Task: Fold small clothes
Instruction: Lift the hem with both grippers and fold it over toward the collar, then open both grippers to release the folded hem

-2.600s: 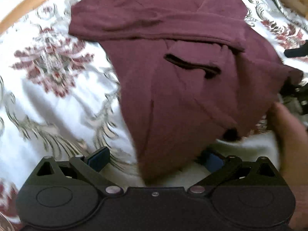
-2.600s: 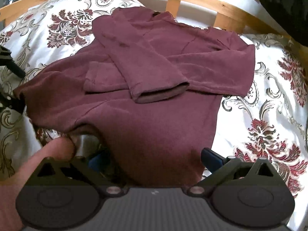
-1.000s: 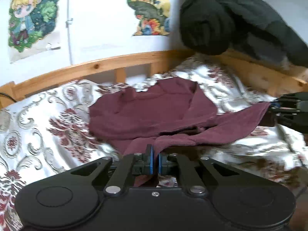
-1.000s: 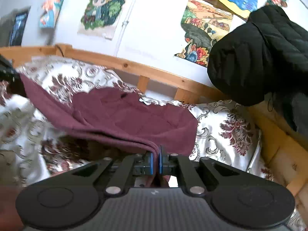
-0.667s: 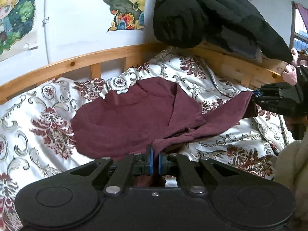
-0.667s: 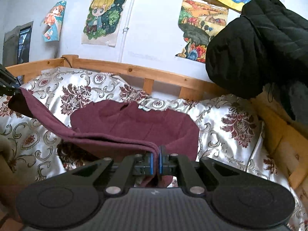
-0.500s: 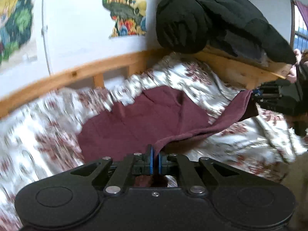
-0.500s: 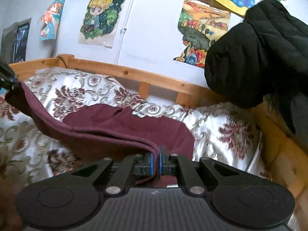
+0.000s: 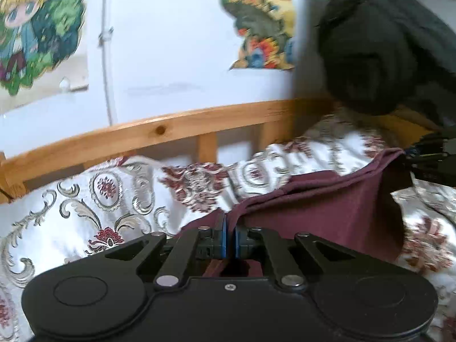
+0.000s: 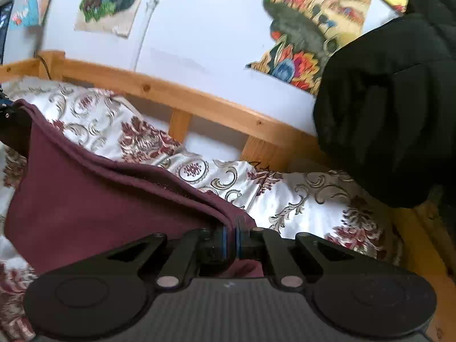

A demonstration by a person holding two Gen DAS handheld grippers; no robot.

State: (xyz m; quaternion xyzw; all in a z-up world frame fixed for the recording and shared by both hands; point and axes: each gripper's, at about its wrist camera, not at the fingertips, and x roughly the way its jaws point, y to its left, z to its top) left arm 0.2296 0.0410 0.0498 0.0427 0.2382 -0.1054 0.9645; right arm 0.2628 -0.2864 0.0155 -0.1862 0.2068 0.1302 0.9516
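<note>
The maroon garment (image 9: 327, 208) hangs stretched between the 2 grippers above the floral bedspread (image 9: 94, 199). The left gripper (image 9: 230, 238) is clamped on one edge of the cloth, and the right gripper (image 10: 233, 239) pinches the other edge. Behind the bed runs a wooden rail (image 10: 199, 99), with a black jacket (image 10: 393, 114) hanging at the right.

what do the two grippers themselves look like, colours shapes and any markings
Both are matte black with blue pads on the fingertips. The left gripper has a smooth black body with two round discs, angled linkage arms with triangular cutouts and silver pivot pins. The right gripper has the same build, but the centre of its body is ribbed grey. No cables or sleeves show.
</note>
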